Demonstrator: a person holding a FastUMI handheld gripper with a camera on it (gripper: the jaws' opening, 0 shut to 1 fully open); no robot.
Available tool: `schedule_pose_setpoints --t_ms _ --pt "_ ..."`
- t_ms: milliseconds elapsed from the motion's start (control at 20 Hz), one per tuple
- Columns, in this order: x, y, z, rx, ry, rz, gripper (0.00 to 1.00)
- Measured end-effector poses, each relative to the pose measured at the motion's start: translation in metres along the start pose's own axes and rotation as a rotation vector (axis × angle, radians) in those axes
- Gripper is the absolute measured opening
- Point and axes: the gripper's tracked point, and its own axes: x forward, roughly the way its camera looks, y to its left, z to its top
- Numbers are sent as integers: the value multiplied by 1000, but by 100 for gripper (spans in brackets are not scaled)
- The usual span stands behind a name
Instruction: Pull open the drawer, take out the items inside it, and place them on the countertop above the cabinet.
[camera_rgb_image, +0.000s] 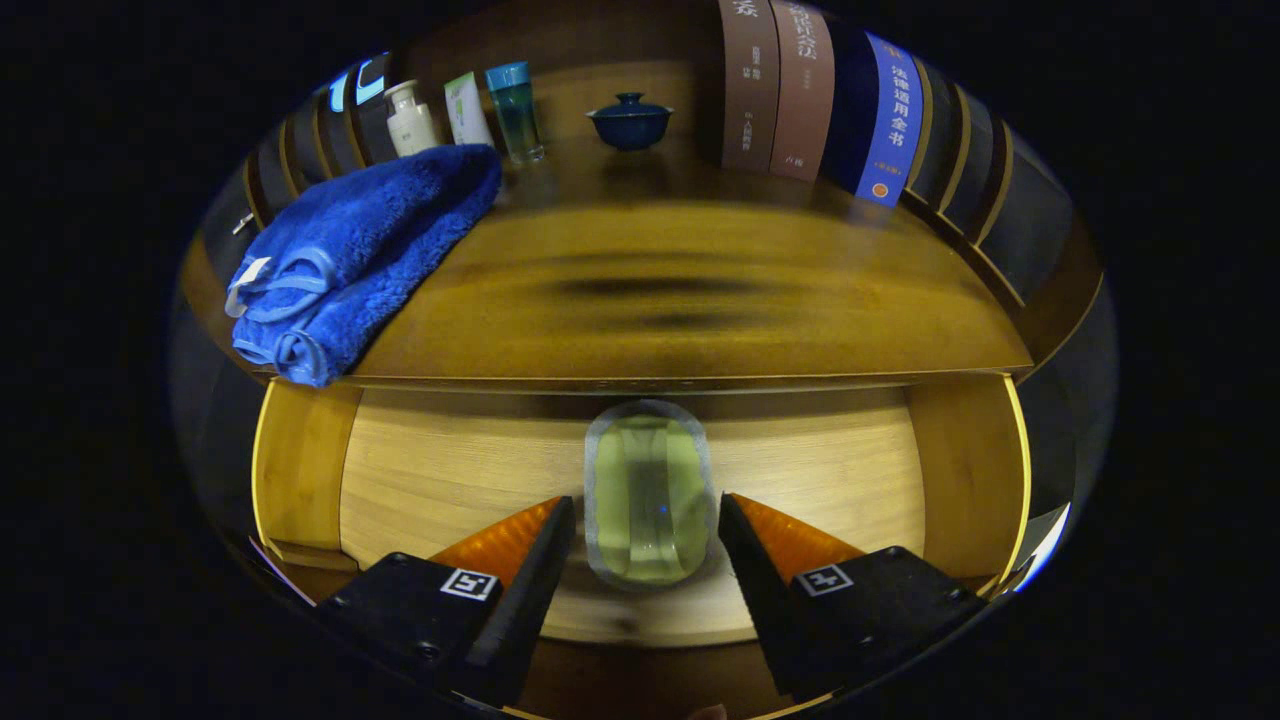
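The drawer (300, 470) stands pulled open below the countertop (700, 330), and on its pale wood-grain floor lies a clear, greenish object with rounded ends (648, 495), probably a glass or plastic bottle or tumbler on its side, though blur makes that uncertain. The gripper (647, 525) hovers over it with its fingers spread apart, one on each flank of the object's near half, neither seeming to touch it yet. To do this well, sink the fingers low along the sides so the pads meet the widest part, then close slowly: a smooth, rounded, transparent body is likely to slip or roll. Lift straight up to clear the countertop's edge. On the glossy dark wood above, a plush folded blue towel (360, 250) lies on one side, so the bare middle looks the better landing spot.
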Motion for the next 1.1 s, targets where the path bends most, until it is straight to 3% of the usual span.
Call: schedule_pose_setpoints --t_ms 200,350,500,1100 --pt "10 -2 5 -5 -3 -14 67" --pt "5 0 8 35 -31 9 28" --pt "1 -1 9 6 -60 5 18" --pt "-50 -6 5 9 -129 -30 18"
